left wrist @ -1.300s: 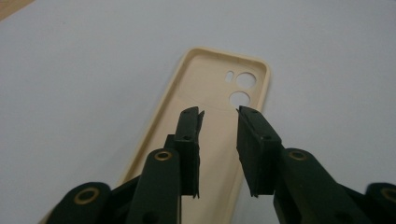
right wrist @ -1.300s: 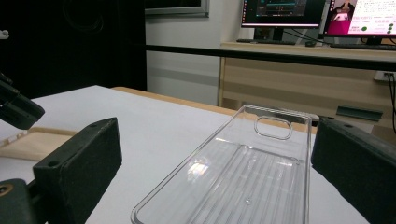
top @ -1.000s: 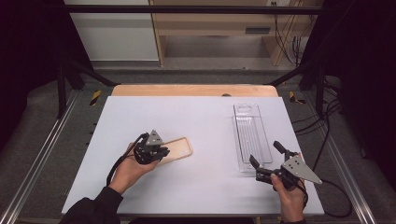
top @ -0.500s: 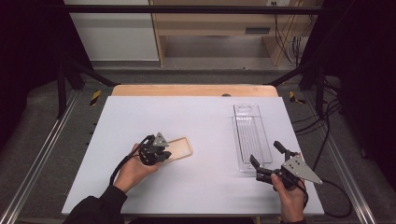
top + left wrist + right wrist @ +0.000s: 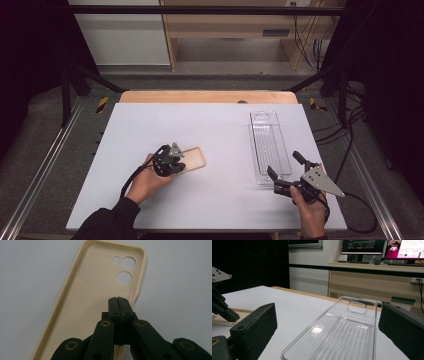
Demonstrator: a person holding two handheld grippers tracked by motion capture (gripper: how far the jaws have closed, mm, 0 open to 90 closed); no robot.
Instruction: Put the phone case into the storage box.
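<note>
A beige phone case (image 5: 195,159) lies inside-up on the white table (image 5: 210,125), left of centre. My left gripper (image 5: 176,166) is over its near end. In the left gripper view the jaws are shut together, tips (image 5: 117,299) low over the case (image 5: 95,290) by its right rim, below the two camera holes. I cannot tell whether they pinch the rim. A clear plastic case (image 5: 270,145) lies lengthwise at the right. My right gripper (image 5: 283,163) stands open at its near end, and in the right gripper view (image 5: 329,325) the clear case (image 5: 342,335) stretches away between the jaws.
A wooden strip (image 5: 207,96) runs along the table's far edge. Metal rails (image 5: 45,165) flank the table, and cables (image 5: 350,150) trail at the right. Beyond stand a wooden bench (image 5: 372,282) and monitors (image 5: 362,246).
My left gripper has shifted slightly to the right, further over the beige case. The right gripper and both cases have stayed put.
</note>
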